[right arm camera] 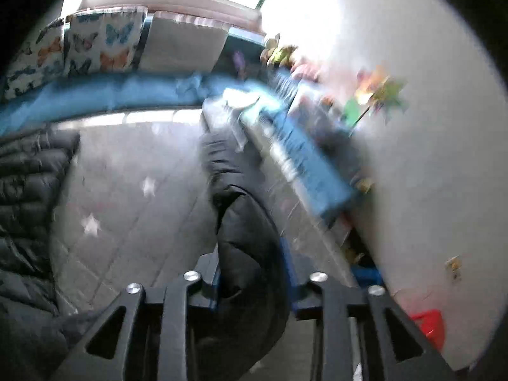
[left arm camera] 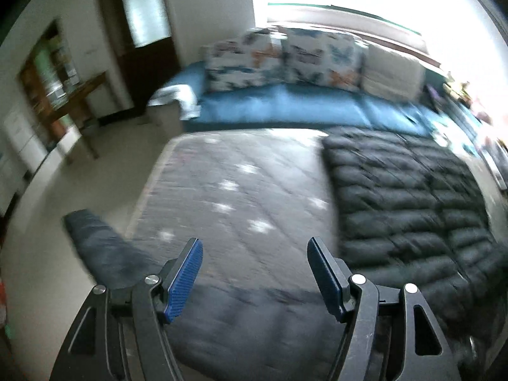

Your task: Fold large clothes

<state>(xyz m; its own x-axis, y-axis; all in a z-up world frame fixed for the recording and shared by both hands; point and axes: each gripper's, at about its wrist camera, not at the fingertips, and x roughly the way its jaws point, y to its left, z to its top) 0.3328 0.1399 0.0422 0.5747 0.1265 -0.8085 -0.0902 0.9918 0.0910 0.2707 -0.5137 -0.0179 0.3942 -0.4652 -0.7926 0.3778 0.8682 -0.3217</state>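
Left gripper [left arm camera: 255, 273] with blue pads spread wide and nothing between them, above a grey quilted mat [left arm camera: 241, 177] blurred by motion, black puffer jacket [left arm camera: 409, 197] spread flat to the right on it, far edge cut off by the frame. Right gripper [right arm camera: 254, 273] clamped on a dark padded fold of the jacket [right arm camera: 244, 241], pads mostly hidden by the fabric. Beyond, a blue sofa [left arm camera: 285, 104] with butterfly cushions [left arm camera: 320, 60], window washed out, right-side clutter too smeared to make out.
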